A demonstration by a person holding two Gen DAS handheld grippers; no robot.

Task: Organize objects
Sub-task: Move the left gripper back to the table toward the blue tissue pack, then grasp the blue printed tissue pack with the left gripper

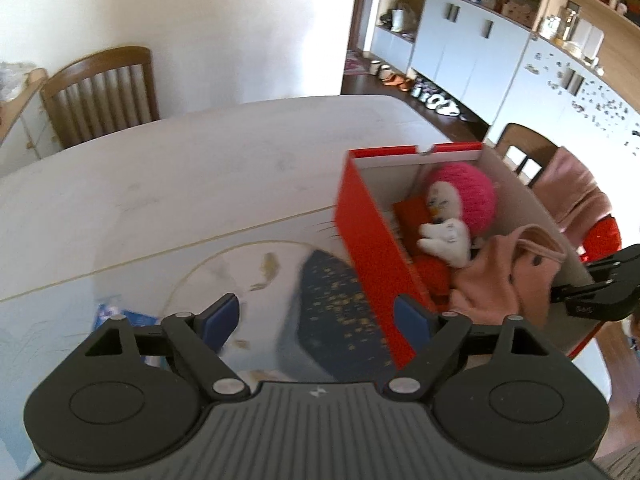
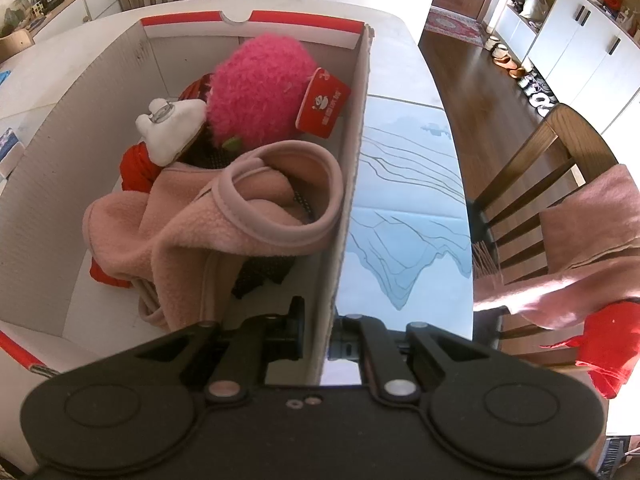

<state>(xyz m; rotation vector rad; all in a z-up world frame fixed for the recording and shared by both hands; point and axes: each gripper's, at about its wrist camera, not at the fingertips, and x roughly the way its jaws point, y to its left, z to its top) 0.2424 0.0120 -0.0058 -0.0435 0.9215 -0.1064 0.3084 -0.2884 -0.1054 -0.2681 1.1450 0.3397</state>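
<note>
we see a red-and-white cardboard box (image 2: 352,128) standing open on the pale desk (image 1: 200,168), partly over a glossy picture mat (image 2: 408,216) of blue mountains. inside it lie a fuzzy pink plush toy with a white face (image 2: 256,92), a red paper tag (image 2: 322,106) on its side, a crumpled pink fleece garment (image 2: 224,224) nearer the camera, and some red fabric (image 2: 134,168) beneath them.

our right claw (image 2: 320,328) is clamped on the box's right wall, one finger inside the box and the other outside against the mat. our left claw (image 1: 316,316) hangs wide apart and holds nothing; its right blue pad (image 1: 412,320) sits just beside the box's red outer wall, though with the blur we cannot tell whether it touches.

a brown wooden chair (image 2: 532,184) stands by the desk's right edge with a pink cloth (image 2: 592,232) draped over its back. another wooden chair (image 1: 100,92) stands at the far side.
</note>
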